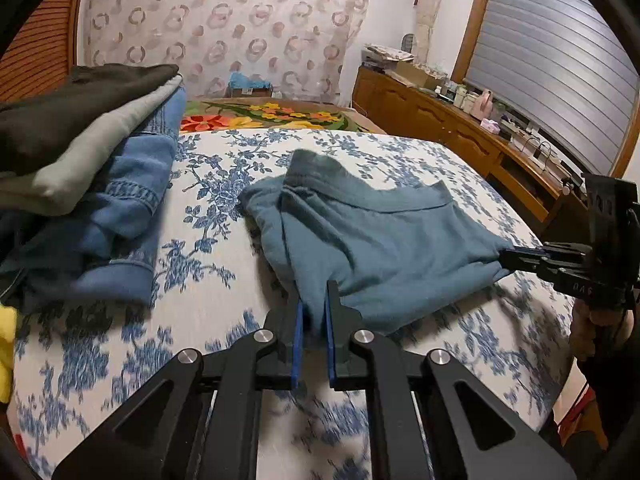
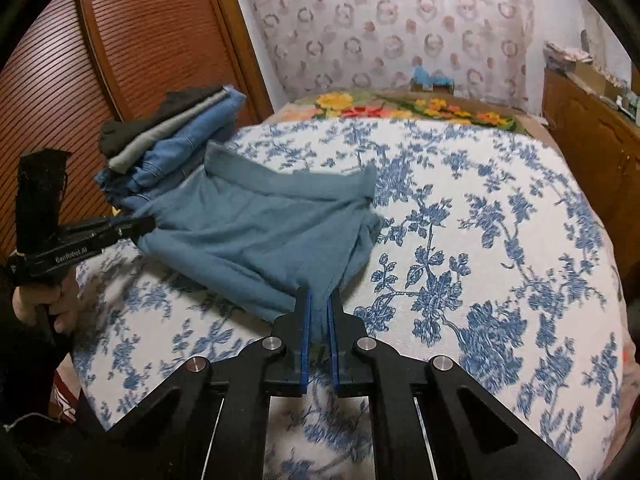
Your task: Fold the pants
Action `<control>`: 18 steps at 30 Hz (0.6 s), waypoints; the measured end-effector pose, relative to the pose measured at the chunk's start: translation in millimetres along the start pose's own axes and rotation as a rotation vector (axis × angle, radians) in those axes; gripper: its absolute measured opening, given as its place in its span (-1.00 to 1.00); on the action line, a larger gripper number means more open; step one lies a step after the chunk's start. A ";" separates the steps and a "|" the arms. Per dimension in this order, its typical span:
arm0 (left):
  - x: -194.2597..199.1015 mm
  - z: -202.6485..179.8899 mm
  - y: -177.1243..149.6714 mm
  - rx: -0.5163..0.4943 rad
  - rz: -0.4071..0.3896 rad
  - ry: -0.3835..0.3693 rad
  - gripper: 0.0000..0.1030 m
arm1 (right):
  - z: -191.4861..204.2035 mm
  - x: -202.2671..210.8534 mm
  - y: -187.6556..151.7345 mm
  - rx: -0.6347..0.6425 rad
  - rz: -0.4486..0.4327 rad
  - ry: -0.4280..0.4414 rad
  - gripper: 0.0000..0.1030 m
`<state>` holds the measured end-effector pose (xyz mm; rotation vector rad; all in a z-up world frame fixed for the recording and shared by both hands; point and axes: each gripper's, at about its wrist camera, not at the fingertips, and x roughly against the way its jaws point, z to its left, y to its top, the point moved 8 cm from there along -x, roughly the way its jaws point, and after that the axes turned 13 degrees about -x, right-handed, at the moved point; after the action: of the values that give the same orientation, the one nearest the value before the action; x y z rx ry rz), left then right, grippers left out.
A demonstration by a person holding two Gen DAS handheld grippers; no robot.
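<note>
1. Nearest me: left gripper (image 1: 314,312) has its blue pads pinched on the near left corner of the teal pants (image 1: 372,236). Cloth bunches between the fingers; jaws nearly together.
2. Right gripper (image 2: 319,308) is clamped the same way on the near right corner, fabric pulled into a narrow tuck between the pads.
3. Risk, my reading: both bites look shallow and may catch only some layers. A lift could drop the lower layer, or the corner could slide out and undo the fold.
4. Second risk: pulling the corners apart unevenly would skew the edge; dragging could wrinkle the floral bedspread (image 2: 480,208).
5. The pants lie partly folded mid-bed, waistband at the far side, slack between my grips.
6. Further left: stack of folded clothes (image 1: 100,168) close beside the pants; a careless swing could catch it.
</note>
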<state>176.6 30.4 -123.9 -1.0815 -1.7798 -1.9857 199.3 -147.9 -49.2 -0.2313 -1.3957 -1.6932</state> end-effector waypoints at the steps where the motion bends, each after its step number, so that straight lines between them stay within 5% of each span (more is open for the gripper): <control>1: 4.2 -3.9 -2.5 -0.009 0.003 -0.003 -0.80 | 1.7 3.2 -2.4 0.010 -0.002 -0.004 -0.87; 15: 52.1 -58.0 -41.2 -0.069 0.014 -0.030 -0.79 | 10.2 65.5 -45.6 0.041 0.001 -0.004 -0.86; 18: 48.2 -56.1 -44.3 -0.065 0.025 -0.013 -0.62 | 11.4 65.3 -52.2 0.042 0.009 -0.003 -0.87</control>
<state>95.7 0.5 -122.8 -1.1329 -1.7109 -2.0396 119.6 -173.8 -39.7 -0.2160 -1.4294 -1.6551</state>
